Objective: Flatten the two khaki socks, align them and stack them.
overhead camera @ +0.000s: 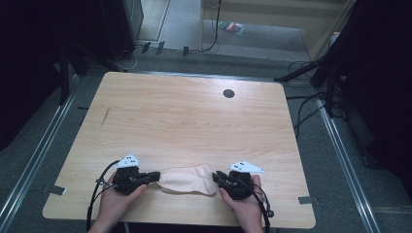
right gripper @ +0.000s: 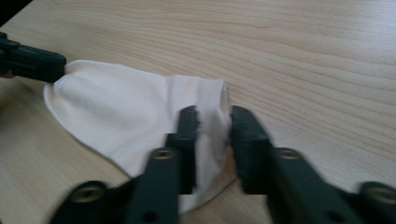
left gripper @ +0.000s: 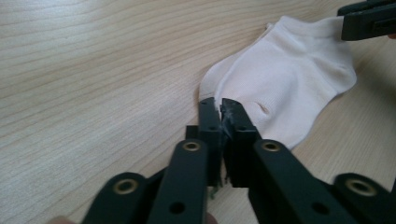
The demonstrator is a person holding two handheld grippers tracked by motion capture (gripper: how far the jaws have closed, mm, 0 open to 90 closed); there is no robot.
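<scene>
A pale cream ankle sock lies flat near the wooden table's front edge, between both grippers. My left gripper comes in from the left, and in the left gripper view its jaws pinch one end of the sock. My right gripper is at the sock's other end. In the right gripper view its jaws stand apart, with the cuff of the sock lying loose between them. Each gripper view shows the other gripper at the sock's far end.
The light wooden table has a round black grommet hole near its far edge and a short dark mark at the left. Cables and dark stands sit on the floor around the table.
</scene>
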